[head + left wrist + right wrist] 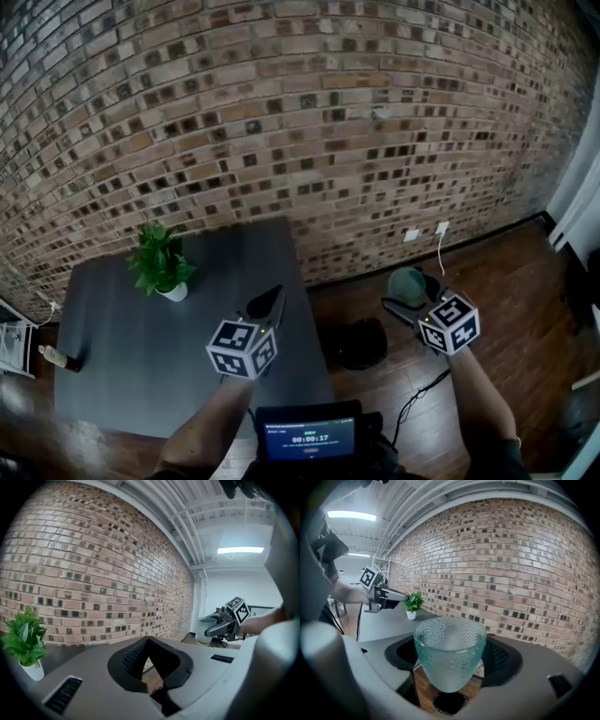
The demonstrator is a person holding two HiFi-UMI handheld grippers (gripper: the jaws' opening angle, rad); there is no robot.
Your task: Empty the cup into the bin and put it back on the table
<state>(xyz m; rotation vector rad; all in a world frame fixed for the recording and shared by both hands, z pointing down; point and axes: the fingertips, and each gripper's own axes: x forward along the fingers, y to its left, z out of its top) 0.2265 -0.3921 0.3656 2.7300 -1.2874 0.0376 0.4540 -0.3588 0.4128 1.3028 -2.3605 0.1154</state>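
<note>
At the lower right of the head view, a green glass cup (407, 284) is hanging over the wooden floor, off the gray table (141, 375) and just beside the dark round bin (361, 343). The right gripper view is showing us what that view hides: our right tongs (451, 656) are gripping the dotted cup, mouth up and looking empty. In the left gripper view, our left tongs (147, 641) are closed on nothing, tips touching, with a potted plant (24, 641) at the lower left. The bin's inside is reading too dark for us to judge.
</note>
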